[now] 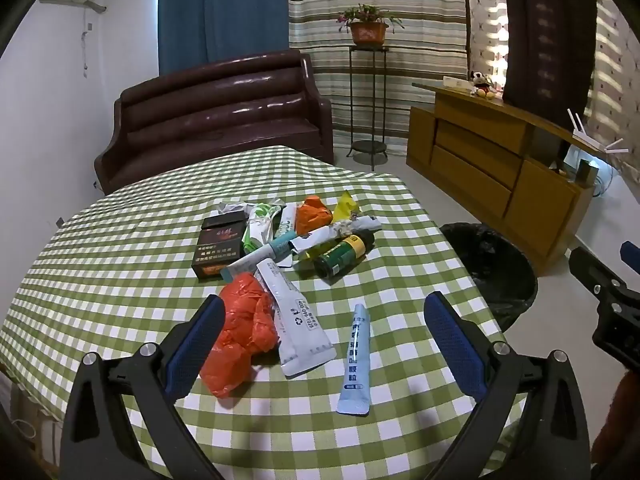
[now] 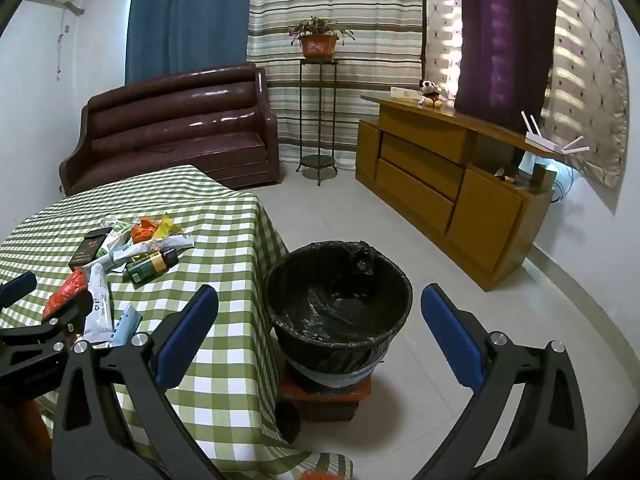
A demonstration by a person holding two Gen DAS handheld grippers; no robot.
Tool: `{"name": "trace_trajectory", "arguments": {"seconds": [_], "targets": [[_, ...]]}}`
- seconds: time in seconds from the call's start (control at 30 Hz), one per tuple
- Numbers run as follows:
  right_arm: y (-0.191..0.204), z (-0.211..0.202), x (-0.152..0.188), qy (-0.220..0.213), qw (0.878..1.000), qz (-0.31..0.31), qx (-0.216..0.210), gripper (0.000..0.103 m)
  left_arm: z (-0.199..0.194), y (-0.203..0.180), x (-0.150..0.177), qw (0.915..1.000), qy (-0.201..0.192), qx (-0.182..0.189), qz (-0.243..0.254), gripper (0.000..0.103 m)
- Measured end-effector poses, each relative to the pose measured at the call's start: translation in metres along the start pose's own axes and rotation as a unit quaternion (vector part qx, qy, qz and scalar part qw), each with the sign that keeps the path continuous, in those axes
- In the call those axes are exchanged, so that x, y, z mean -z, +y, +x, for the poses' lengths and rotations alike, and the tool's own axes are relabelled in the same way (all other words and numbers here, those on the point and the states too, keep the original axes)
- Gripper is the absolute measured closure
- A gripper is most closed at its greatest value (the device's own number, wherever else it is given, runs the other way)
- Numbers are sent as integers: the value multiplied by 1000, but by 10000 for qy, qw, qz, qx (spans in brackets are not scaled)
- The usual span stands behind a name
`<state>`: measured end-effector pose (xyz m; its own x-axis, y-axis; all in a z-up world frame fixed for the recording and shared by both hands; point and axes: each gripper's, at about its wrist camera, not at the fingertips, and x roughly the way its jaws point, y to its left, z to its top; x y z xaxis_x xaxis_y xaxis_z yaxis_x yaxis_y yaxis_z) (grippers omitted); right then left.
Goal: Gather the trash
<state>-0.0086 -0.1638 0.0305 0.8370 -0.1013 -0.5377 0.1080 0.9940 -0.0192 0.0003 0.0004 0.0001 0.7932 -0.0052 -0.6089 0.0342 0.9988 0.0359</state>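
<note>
Trash lies on the green checked tablecloth (image 1: 100,272): a crumpled orange bag (image 1: 244,336), a white pouch (image 1: 296,320), a light blue tube (image 1: 356,360), a dark green bottle (image 1: 344,256) on its side, a black box (image 1: 220,248) and several wrappers (image 1: 280,220). My left gripper (image 1: 326,344) hangs open over the near pile, with the orange bag, pouch and tube between its fingers, untouched. My right gripper (image 2: 318,334) is open and holds nothing, above the black-lined trash bin (image 2: 340,300) beside the table's right edge. The bin (image 1: 496,268) also shows at right in the left wrist view.
The bin stands on a red box (image 2: 328,394) on the tiled floor (image 2: 420,280). A dark sofa (image 1: 216,112) sits behind the table, a plant stand (image 1: 368,92) beside it, and a wooden cabinet (image 2: 448,184) along the right wall.
</note>
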Motion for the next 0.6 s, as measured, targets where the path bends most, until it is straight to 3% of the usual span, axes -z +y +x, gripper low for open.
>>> {"name": "trace_trajectory", "arguments": {"seconds": [0.6], "targets": [[-2, 0, -1, 4, 10000, 16, -8, 4, -7, 1, -3, 9999, -101, -85, -38, 6]]}}
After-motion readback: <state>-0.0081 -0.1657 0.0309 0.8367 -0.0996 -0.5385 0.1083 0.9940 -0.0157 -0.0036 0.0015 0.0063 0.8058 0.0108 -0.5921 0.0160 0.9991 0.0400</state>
